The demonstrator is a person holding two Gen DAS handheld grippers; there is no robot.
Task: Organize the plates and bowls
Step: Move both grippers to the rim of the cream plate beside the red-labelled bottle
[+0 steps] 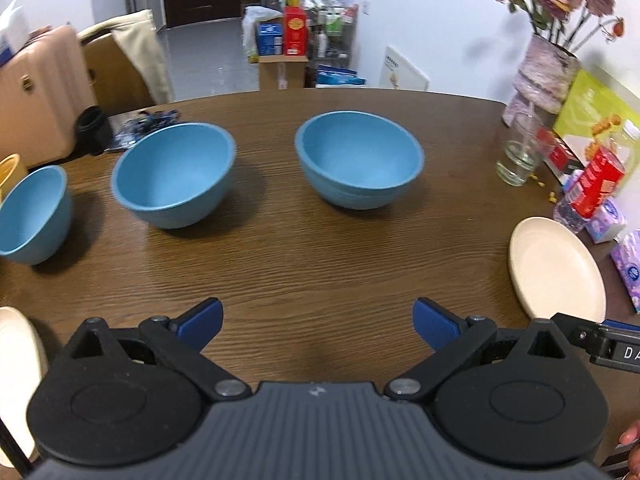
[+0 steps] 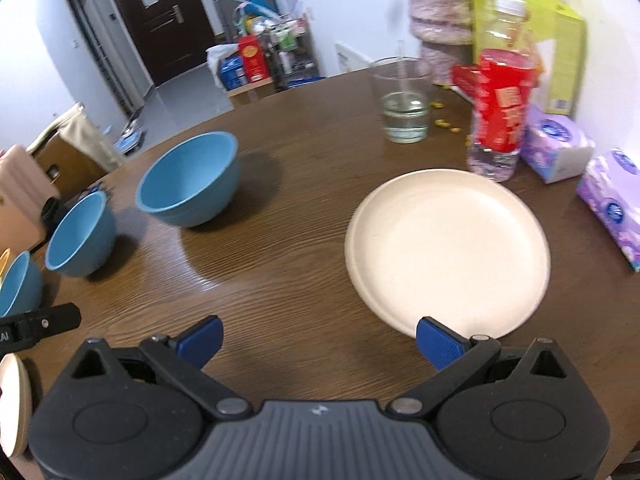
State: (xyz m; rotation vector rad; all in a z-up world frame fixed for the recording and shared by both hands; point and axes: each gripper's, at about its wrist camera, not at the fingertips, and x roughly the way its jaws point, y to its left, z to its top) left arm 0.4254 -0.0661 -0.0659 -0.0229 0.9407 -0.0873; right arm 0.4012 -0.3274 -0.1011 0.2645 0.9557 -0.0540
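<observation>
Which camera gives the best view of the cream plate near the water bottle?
The right wrist view: the cream plate lies whole and central there. The left wrist view shows it only at the right edge, squeezed by the lens.

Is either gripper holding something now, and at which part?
Nothing is held: the left gripper and the right gripper are both open above the table.

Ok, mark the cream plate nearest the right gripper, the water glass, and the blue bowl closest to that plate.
Round cream plate (image 2: pixel 448 248), right wrist view, bare centre.
Clear water glass (image 2: pixel 404 120), right wrist view, water-filled lower wall.
Round blue bowl (image 2: pixel 188 188), right wrist view, inner wall.
</observation>
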